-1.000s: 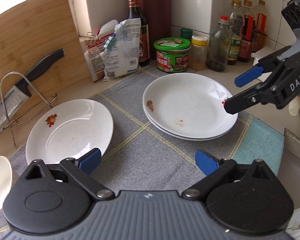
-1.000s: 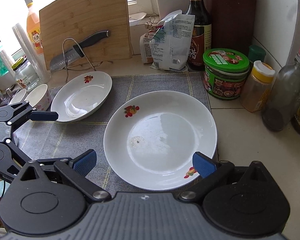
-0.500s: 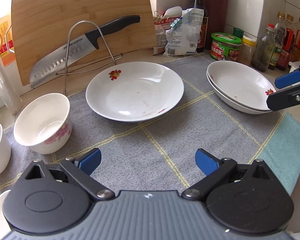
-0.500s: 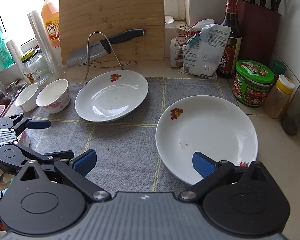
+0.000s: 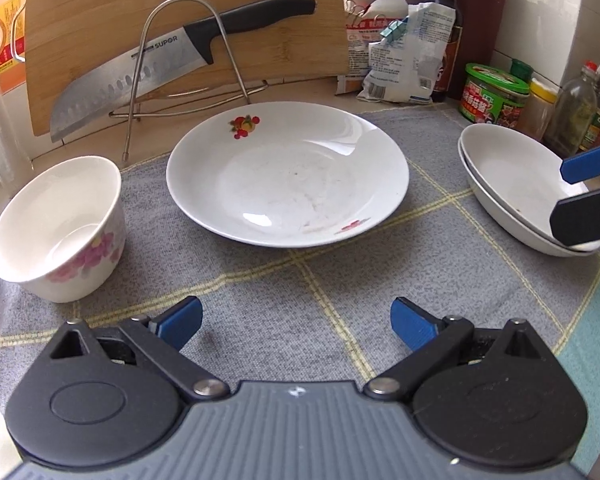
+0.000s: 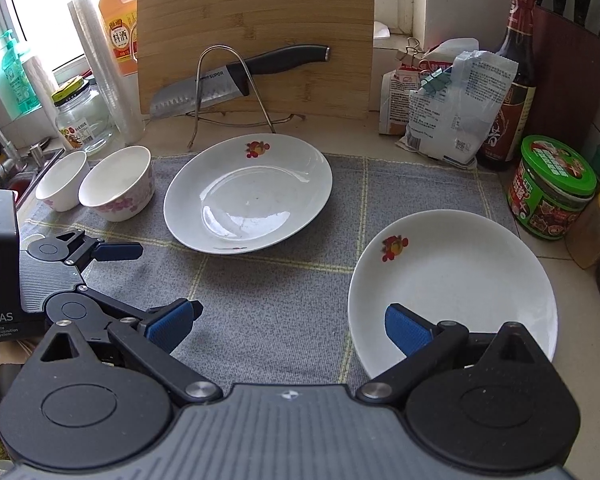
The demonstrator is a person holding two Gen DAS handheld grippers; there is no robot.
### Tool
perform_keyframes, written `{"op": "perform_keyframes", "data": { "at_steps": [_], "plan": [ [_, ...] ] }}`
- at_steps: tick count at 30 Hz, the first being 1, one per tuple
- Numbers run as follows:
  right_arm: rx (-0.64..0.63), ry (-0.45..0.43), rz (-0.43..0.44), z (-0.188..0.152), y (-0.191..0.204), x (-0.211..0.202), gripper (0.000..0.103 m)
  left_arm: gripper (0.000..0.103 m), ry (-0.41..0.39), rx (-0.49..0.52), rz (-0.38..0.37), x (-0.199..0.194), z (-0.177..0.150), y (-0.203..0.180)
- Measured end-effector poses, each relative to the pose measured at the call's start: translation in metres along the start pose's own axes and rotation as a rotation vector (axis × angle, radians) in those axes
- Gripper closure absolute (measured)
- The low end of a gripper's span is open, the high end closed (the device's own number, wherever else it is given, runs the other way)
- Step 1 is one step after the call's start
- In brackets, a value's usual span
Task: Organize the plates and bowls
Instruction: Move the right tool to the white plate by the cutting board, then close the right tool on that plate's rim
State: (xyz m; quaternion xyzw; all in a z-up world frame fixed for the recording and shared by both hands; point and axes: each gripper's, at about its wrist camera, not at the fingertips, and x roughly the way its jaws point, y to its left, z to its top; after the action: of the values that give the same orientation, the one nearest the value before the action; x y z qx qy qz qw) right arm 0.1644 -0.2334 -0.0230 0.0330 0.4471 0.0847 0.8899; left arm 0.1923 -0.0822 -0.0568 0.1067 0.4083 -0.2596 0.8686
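A single white plate (image 5: 288, 174) with a fruit print lies on the grey mat (image 5: 308, 292), straight ahead of my left gripper (image 5: 296, 320), which is open and empty. The plate also shows in the right wrist view (image 6: 248, 194). A stack of two white plates (image 5: 512, 184) sits at the right; in the right wrist view (image 6: 456, 280) it lies under my open, empty right gripper (image 6: 288, 322). A white bowl with pink flowers (image 5: 60, 228) stands left of the single plate. In the right wrist view two such bowls (image 6: 118, 184) stand side by side.
A knife (image 5: 172, 64) rests on a wire rack against a bamboo cutting board (image 5: 180, 12) at the back. Bags, a sauce bottle (image 6: 508, 92), a green-lidded tub (image 6: 552, 188) and jars crowd the back right. A glass jar (image 6: 84, 120) and a sink edge are at the left.
Both grippers have pulled back and swung left, away from the stacked plates. The single plate and the bowls have come into fuller view. Both grippers stay open.
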Motion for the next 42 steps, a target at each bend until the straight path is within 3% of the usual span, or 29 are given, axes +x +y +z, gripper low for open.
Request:
{"op": "perform_keyframes", "data": {
  "at_steps": [7,14,30,34,42],
  "plan": [
    [-0.075,-0.001,0.092,0.034,-0.023,0.03,0.0,0.001,0.001,-0.034,0.062,0.018,0.005,-0.002],
    [-0.125,0.03,0.161,0.061,-0.03,0.06,0.0,0.0,0.018,-0.017,0.048,0.026,0.018,-0.003],
    [-0.07,0.183,0.209,0.111,-0.034,0.157,0.0,0.0,0.009,-0.035,0.056,0.03,0.023,0.0],
    [-0.047,0.231,0.234,0.116,-0.035,0.172,0.0,0.0,0.01,-0.031,0.054,0.03,0.024,0.001],
    [-0.024,0.224,0.254,0.117,-0.039,0.172,0.0,0.0,0.002,-0.026,0.048,0.026,0.019,0.001]
  ]
}}
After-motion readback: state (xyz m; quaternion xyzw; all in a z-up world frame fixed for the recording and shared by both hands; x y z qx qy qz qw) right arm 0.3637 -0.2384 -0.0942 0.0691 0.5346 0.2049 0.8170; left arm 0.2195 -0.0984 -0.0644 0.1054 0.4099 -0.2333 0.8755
